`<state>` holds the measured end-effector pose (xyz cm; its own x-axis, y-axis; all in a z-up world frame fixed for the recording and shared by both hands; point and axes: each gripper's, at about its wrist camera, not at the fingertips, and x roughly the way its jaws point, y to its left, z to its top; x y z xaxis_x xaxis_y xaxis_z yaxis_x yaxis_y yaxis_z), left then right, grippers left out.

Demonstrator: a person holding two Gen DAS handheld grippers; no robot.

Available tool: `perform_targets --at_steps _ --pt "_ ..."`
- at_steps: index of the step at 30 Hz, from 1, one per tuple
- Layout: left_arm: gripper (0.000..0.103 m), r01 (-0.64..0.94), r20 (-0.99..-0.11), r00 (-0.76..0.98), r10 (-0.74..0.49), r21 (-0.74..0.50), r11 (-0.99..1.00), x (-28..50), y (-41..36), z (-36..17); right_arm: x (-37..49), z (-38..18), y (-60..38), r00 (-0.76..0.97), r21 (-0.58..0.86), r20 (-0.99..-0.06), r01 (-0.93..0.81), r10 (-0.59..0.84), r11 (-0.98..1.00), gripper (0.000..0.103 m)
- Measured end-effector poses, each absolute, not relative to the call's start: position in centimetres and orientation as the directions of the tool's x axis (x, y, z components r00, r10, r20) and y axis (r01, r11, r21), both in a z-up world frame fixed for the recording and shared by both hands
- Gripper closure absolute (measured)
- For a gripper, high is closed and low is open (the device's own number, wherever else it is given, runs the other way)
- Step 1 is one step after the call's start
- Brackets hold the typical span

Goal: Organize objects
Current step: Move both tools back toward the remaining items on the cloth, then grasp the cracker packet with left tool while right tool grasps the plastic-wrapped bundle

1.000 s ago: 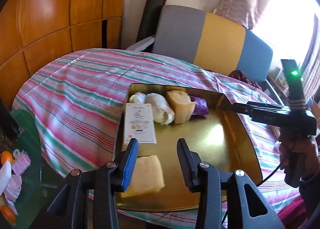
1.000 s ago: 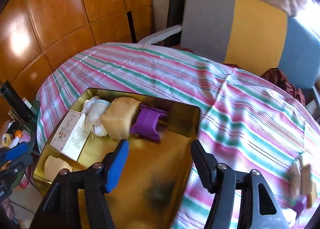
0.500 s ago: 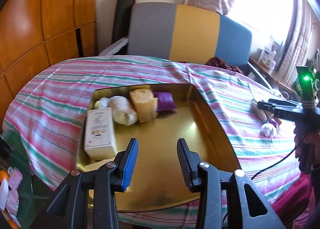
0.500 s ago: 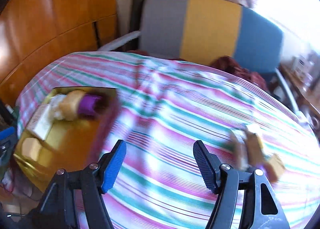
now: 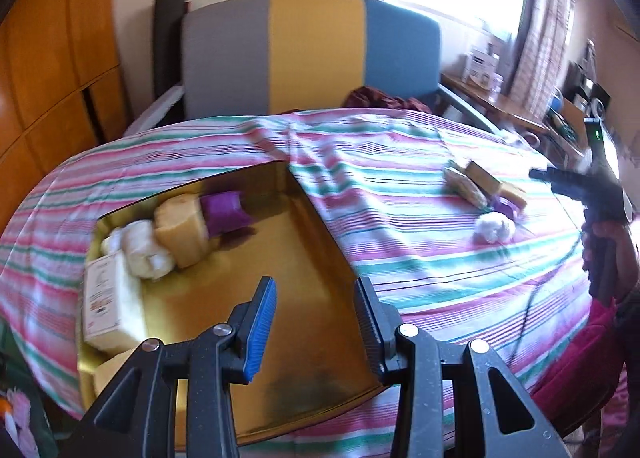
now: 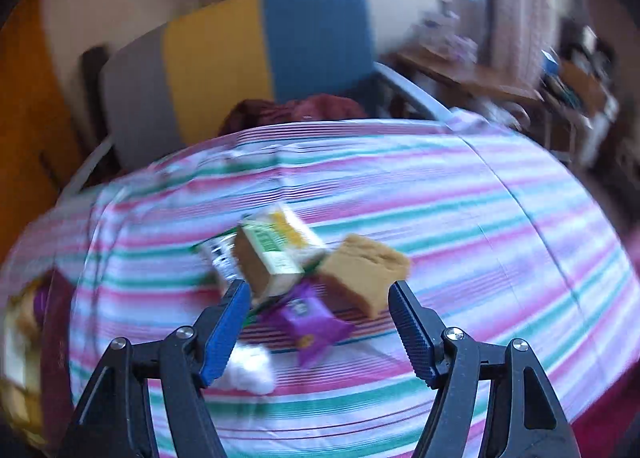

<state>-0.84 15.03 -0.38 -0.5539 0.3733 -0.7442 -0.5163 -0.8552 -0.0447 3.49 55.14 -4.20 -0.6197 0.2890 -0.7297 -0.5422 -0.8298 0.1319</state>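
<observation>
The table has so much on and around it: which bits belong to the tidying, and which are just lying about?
Part of the job:
gold tray
white box
purple packet
tan sponge block
green-labelled box
white wad

Just lying about:
striped chair
maroon cloth

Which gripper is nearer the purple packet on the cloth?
Right. The right gripper hangs open directly over the purple packet. The left gripper is open over the gold tray, well off to the side.
</observation>
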Motion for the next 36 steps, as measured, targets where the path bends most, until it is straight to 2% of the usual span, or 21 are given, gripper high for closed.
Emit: perform_targets --at_steps 2,7,16,36 --pt "0.063 -0.546 -0.750 -0.534 0.390 -0.047 -0.837 -0.8 16.7 -0.6 4.3 -3.9 56.7 -0.640 0.205 -0.712 -0.582 0.289 -0.787 0.031" --pt "0.063 -0.608 -0.772 -0.472 0.425 -0.064 -0.791 -0.7 20.5 -1.6 5.1 -4.4 58.4 -0.631 0.270 -0.726 -0.627 0.274 -0.731 0.031" --pt "0.063 -0.657 -0.814 -0.352 0.463 -0.137 -0.741 -1.4 25.6 -3.4 5.4 -5.1 58.7 -0.627 0.315 -0.743 -0.635 0.232 -0.705 0.030" --pt "0.070 -0.612 -0.798 -0.136 0.587 -0.399 -0.683 -7.7 37.1 -5.6 5.9 -5.3 59.4 -0.659 0.404 -0.731 -0.627 0.177 -0.666 0.027"
